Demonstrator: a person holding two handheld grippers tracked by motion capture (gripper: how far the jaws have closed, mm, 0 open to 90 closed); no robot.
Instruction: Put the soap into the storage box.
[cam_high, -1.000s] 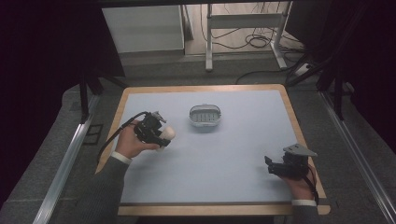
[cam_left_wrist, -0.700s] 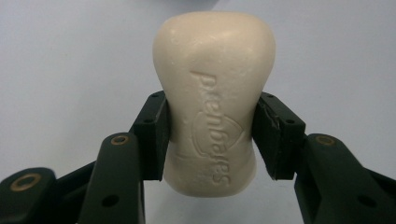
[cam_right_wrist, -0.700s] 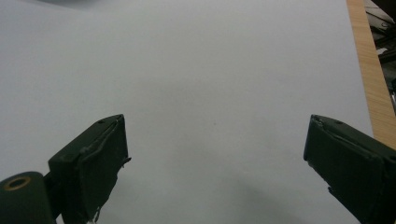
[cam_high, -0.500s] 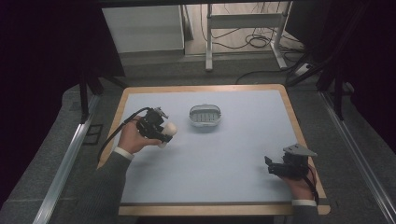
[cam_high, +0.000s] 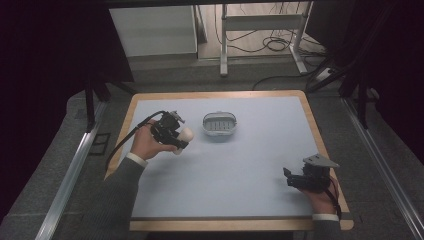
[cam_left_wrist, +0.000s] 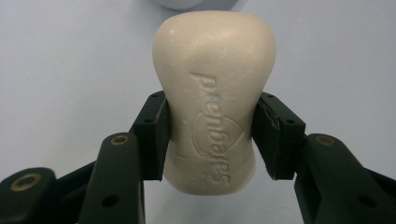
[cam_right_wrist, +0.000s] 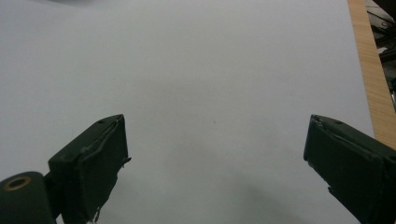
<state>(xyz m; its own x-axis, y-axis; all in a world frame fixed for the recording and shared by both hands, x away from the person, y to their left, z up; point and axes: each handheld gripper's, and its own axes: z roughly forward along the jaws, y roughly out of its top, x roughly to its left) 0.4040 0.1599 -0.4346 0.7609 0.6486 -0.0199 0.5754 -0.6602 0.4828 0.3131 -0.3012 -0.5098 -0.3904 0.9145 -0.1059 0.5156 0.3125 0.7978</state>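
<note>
A cream soap bar (cam_left_wrist: 215, 56) with embossed lettering is pinched at its narrow waist between the two black pads of my left gripper (cam_left_wrist: 210, 135). In the high view, that soap bar (cam_high: 185, 135) sticks out of the left gripper (cam_high: 179, 139) to the right, over the left part of the mat. It is a short way left of a small grey oval soap dish (cam_high: 219, 124). My right gripper (cam_high: 290, 179) rests low at the front right, and its jaws (cam_right_wrist: 215, 154) stand wide apart over bare mat with nothing between them.
A pale blue mat (cam_high: 250, 165) covers the table, which has a wooden rim (cam_high: 220, 94). The rim's right edge (cam_right_wrist: 369, 70) runs close beside the right gripper. Beyond the table stand a white cabinet (cam_high: 152, 30) and a metal frame (cam_high: 260, 22) with floor cables.
The left hand and its soap bar have drifted slightly up the picture, away from the person. The right hand has kept still.
</note>
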